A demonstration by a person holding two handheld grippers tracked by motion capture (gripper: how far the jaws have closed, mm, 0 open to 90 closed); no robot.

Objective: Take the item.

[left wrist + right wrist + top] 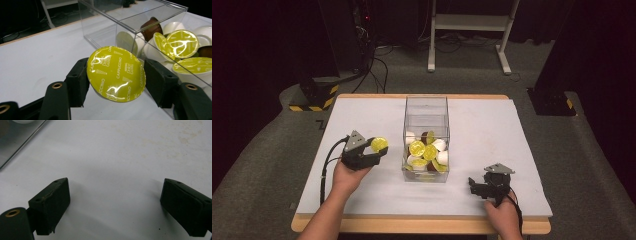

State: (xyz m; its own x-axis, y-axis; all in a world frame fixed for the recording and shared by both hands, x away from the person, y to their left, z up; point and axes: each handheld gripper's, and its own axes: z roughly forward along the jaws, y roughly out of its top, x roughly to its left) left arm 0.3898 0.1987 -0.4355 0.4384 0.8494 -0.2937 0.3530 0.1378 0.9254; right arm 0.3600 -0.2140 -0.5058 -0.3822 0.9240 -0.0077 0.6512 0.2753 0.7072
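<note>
A clear plastic box (426, 107) stands mid-table, its near half heaped with yellow-lidded, white and brown coffee capsules (424, 151). My left gripper (377, 148) hovers just left of the box, shut on a yellow-lidded cappuccino capsule (379, 144). In the left gripper view the capsule (115, 73) sits between both pads with its foil lid facing the camera, and the box (140, 28) lies close behind it. My right gripper (473, 186) rests low near the table's front right, open. Between its pads (51, 203) there is only bare white table.
The white table top (492, 130) lies bare left and right of the box. Black stands with yellow-striped bases (314, 97) and a white frame (469, 22) stand on the floor beyond the far edge. A box corner (17, 137) shows at upper left in the right gripper view.
</note>
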